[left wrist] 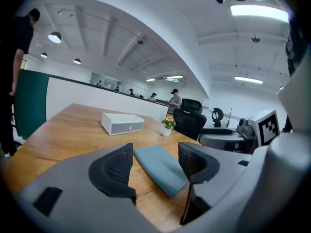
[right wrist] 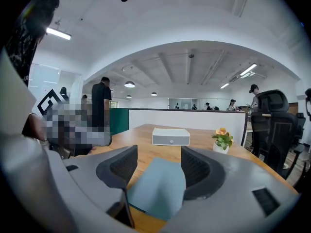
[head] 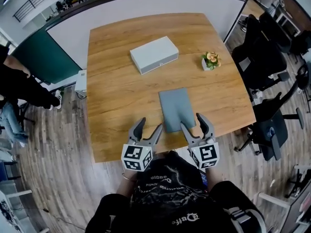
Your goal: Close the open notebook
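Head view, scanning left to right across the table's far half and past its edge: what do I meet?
White box → small potted plant → black office chairs. The grey-blue notebook lies nearer and overlaps the box's span, so it is left out.

An open-plan office — black swivel chairs crowd beside a wooden table, low partitions divide the floor, strip lights line the ceiling, and people stand farther back.
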{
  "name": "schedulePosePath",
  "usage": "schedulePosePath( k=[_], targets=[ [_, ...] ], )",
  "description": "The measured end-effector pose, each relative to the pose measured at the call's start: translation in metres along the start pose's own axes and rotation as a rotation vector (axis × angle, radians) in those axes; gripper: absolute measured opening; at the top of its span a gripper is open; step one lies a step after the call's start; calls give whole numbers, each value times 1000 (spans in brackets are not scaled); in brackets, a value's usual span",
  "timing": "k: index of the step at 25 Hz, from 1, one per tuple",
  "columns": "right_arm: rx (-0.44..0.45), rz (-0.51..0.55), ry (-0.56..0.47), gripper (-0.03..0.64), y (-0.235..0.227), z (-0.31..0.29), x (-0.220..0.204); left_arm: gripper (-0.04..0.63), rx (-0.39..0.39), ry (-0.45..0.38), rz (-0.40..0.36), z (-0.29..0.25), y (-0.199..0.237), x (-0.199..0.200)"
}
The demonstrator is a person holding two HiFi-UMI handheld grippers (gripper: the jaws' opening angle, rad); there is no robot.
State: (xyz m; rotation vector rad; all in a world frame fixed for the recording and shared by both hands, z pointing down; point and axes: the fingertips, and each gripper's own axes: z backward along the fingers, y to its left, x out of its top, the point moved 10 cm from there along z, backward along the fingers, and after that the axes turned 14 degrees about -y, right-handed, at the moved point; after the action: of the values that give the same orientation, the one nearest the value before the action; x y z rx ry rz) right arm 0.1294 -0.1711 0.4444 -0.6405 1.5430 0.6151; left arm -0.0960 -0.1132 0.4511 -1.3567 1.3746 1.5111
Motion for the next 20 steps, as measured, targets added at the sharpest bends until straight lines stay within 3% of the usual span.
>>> schedulePosePath(
  k=[3, 7, 12, 16, 18, 20],
  targets=[
    [11, -2, -30, 272, 13, -3, 2, 311, 55, -45, -68, 24, 15, 8],
    [36, 4, -22, 273, 26, -6, 0, 311, 106, -52, -79, 47, 28, 7],
    [39, 27, -21, 273, 35, -11, 3, 295, 72, -36, -74, 54, 29, 4],
    [35, 35, -28, 214, 39, -8, 3, 170, 31, -64, -25, 55, 26, 4],
    [34, 41, -33, 138, 40, -7, 4, 63, 57, -83, -18, 55, 26, 5],
    [34, 49, -34, 71, 40, -7, 6, 28, 71, -96, 3, 54, 27, 5]
  ],
)
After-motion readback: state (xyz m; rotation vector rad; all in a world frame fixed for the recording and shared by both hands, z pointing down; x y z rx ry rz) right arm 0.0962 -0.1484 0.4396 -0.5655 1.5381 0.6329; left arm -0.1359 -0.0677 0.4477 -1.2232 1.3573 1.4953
